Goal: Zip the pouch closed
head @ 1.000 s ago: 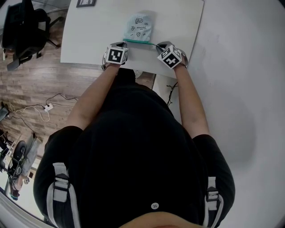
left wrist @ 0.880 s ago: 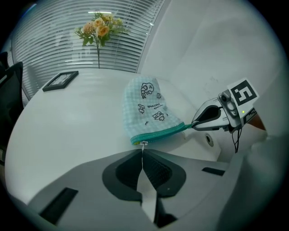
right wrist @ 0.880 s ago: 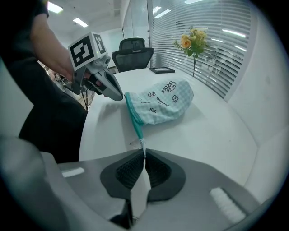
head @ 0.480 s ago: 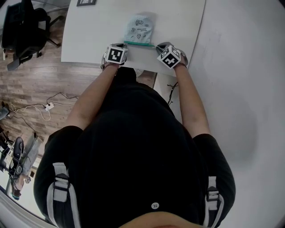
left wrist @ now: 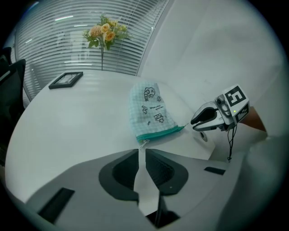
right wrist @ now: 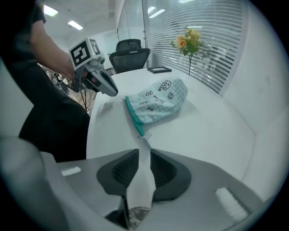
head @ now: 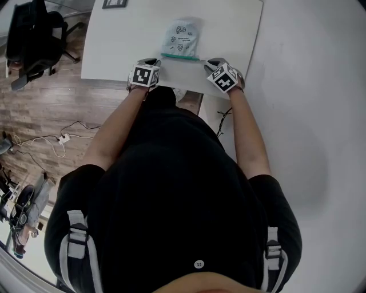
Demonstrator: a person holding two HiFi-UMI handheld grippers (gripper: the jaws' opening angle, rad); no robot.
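Left gripper (head: 152, 63), right gripper (head: 213, 62): fingers (left wrist: 119, 171) just opening, narrow gap, nothing between; both pointed steeply down.

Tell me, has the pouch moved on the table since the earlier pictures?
No. The pouch lies just as far from the picture frame and the table's near edge as before.

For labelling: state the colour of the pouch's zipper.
Teal zipper band, clearest in the left gripper view.
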